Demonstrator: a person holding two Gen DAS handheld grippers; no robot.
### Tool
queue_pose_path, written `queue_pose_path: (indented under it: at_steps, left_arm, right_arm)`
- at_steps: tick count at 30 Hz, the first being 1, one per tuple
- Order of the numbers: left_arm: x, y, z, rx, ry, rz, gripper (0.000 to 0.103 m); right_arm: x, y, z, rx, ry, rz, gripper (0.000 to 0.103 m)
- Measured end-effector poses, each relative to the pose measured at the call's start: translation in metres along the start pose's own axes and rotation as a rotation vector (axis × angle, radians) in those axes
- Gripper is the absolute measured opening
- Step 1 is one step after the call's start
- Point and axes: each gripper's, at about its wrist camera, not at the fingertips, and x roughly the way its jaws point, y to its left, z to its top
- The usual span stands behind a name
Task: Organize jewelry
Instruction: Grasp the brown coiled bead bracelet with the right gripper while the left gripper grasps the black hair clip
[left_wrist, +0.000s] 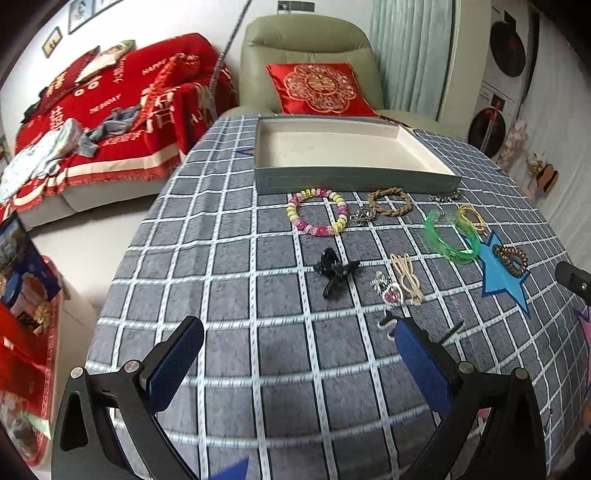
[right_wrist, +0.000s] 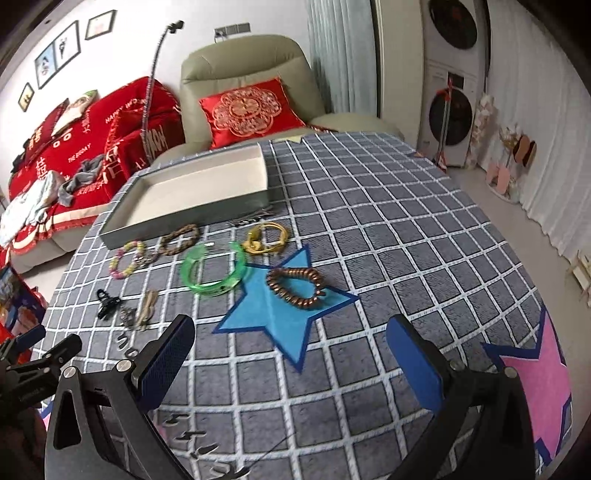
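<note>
An empty grey tray (left_wrist: 354, 181) (right_wrist: 199, 218) with a white inside sits at the far side of the checked table. In front of it lie a pink-yellow bead bracelet (left_wrist: 317, 216) (right_wrist: 127, 259), a brown braided bracelet (left_wrist: 390, 202) (right_wrist: 180, 240), a green bangle (left_wrist: 451, 240) (right_wrist: 216, 272), a yellow ring (right_wrist: 266, 238), a brown coil hair tie (left_wrist: 511, 259) (right_wrist: 297, 288), a black claw clip (left_wrist: 334, 271) (right_wrist: 106, 303), a pink heart piece (left_wrist: 388, 291) and beige elastic bands (left_wrist: 406, 277). My left gripper (left_wrist: 299, 356) is open, short of the clip. My right gripper (right_wrist: 291, 360) is open over the blue star.
The table wears a grey checked cloth (left_wrist: 258, 295) with a blue star (right_wrist: 280, 314) and a pink star (right_wrist: 535, 387). Small hairpins (right_wrist: 192, 439) lie near the front edge. Behind stand an armchair with a red cushion (left_wrist: 317, 88) and a sofa under a red blanket (left_wrist: 110, 122).
</note>
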Motion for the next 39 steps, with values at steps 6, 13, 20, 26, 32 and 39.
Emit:
queue_pose_path:
  at_steps: [6, 13, 20, 26, 32, 39]
  left_arm:
    - [0.023, 0.001, 0.011, 0.018, 0.047, -0.033, 0.103]
    - [0.046, -0.001, 0.015, 0.023, 0.107, -0.049, 0.103]
    - [0.059, -0.014, 0.024, 0.071, 0.117, -0.063, 0.091]
    - [0.058, -0.022, 0.028, 0.12, 0.096, -0.063, 0.047]
    - [0.053, -0.015, 0.033, 0.08, 0.088, -0.128, 0.04]
    - [0.038, -0.002, 0.047, 0.017, 0.08, -0.184, 0.04]
  right_arm:
    - [0.03, -0.015, 0.013, 0.04, 0.071, 0.012, 0.101]
    - [0.063, -0.032, 0.022, 0.077, 0.141, 0.01, 0.08]
    - [0.087, -0.036, 0.023, 0.077, 0.191, 0.02, 0.058]
    - [0.09, -0.028, 0.024, 0.033, 0.198, 0.025, 0.019]
    - [0.086, -0.025, 0.025, 0.038, 0.197, 0.04, 0.014]
    - [0.07, -0.014, 0.043, 0.037, 0.168, 0.106, 0.014]
